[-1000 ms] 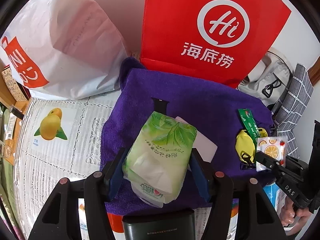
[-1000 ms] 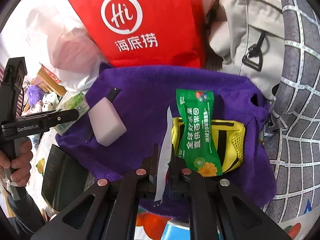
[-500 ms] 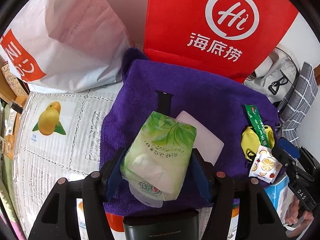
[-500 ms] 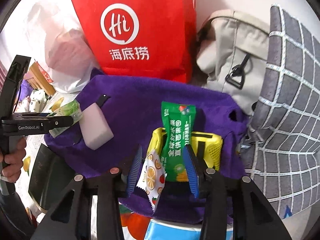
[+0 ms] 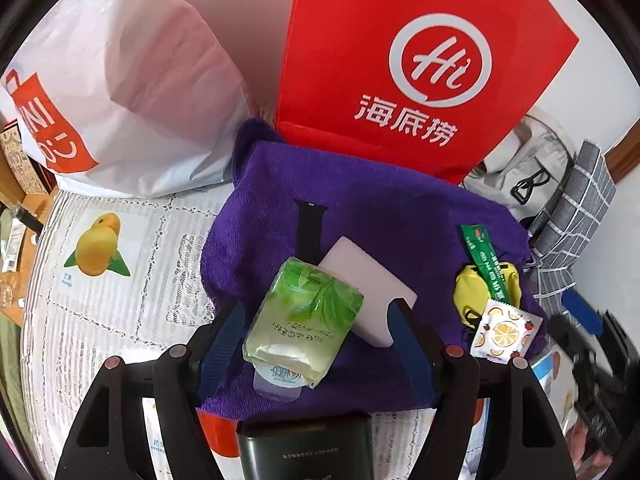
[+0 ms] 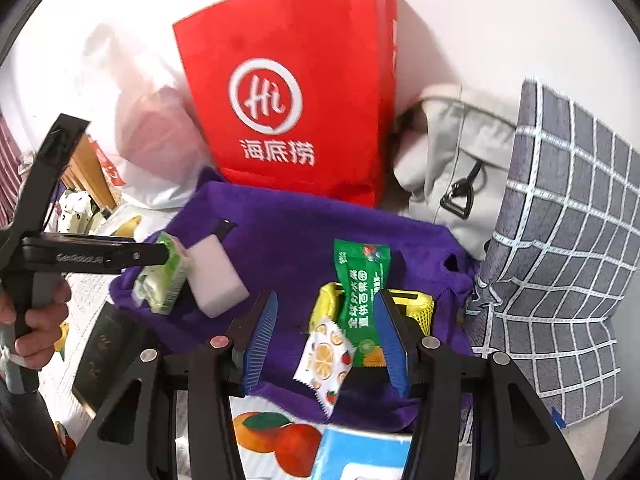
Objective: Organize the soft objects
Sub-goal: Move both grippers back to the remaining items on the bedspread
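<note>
— What sits nearest the left hand-held gripper (image 5: pixel 312 344)?
— A green tissue pack (image 5: pixel 304 324) printed with leaves. It lies on the purple towel (image 5: pixel 400 216) between blue pads that have just been spreading and stand clear of it.
— And the right hand-held gripper (image 6: pixel 324 344)?
— Its jaws have also just been parting. The white sachet (image 6: pixel 326 360) with orange slices lies loose between them on the towel, touching neither pad.
— Further out?
— A green sachet (image 6: pixel 360 288) with Chinese lettering lies across a yellow pouch (image 6: pixel 416 304), and a pale pink block (image 6: pixel 216 280) is beside the tissues.
— Any writing behind?
— The red bag (image 6: pixel 296 96) reads "Hi" above 海底捞.
</note>
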Tool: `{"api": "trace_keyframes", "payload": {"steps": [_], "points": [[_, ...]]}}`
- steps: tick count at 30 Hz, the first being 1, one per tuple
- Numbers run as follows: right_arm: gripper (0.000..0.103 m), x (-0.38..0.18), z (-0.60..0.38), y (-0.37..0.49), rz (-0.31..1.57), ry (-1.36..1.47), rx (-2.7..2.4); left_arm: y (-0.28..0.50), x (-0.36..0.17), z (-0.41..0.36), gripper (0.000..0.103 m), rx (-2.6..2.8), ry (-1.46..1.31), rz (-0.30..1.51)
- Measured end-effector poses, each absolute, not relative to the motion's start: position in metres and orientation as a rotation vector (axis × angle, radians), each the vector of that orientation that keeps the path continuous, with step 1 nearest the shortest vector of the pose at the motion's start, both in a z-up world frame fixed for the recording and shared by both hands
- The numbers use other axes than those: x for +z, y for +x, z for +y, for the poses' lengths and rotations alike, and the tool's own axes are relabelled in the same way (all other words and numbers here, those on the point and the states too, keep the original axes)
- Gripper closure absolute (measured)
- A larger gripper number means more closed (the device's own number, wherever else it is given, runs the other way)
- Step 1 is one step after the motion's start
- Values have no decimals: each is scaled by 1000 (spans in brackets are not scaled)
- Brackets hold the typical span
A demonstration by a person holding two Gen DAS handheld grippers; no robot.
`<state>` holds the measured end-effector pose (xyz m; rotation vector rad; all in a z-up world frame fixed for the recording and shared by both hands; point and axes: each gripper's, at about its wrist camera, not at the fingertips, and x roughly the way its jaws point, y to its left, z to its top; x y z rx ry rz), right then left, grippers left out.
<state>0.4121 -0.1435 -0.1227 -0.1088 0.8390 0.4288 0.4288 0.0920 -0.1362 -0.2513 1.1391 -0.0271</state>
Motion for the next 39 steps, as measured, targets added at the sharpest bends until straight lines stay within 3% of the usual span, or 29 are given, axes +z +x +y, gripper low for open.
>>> {"api": "trace_keyframes", "payload": {"steps": [15, 30, 33, 35, 39], "points": [[53, -149, -117, 270, 916, -146, 538, 410, -97, 81, 31, -112, -267, 1059], [52, -207, -170, 193, 1091, -40, 316, 391, -73, 62, 31, -195, -247, 1014], [43, -214, -166, 192, 1087, -14, 306, 391, -73, 61, 31, -196, -246, 1018], [30, -214, -158, 189, 1060, -30, 307, 391, -73, 60, 31, -194, -245, 1016], [23, -223, -143, 188, 1022, -103, 276, 389, -71, 58, 31, -191, -236, 1011]]}}
